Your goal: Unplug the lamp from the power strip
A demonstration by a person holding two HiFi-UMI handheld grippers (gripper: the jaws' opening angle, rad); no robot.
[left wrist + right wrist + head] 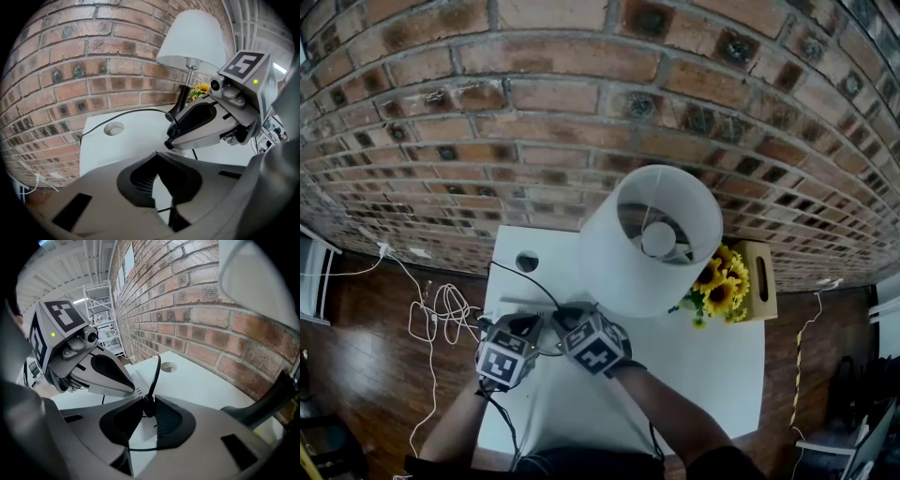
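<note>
The lamp [652, 239] with its white shade stands at the back of the white table [712, 375]. Its black cord [520, 272] loops to a black plug [148, 405] set in the white power strip [133, 378]. My right gripper [147, 404] is shut on that plug, which also shows at its tips in the left gripper view [172, 137]. My left gripper [133, 390] rests its tips on the strip right beside it. Its jaws stand nearly together with a slim white gap, and I cannot tell whether they pinch anything.
A round cable hole [527, 262] sits in the table's far left corner. Sunflowers in a wooden box [722, 281] stand right of the lamp. The brick wall [581, 122] is close behind. White cables [441, 314] lie on the floor at the left.
</note>
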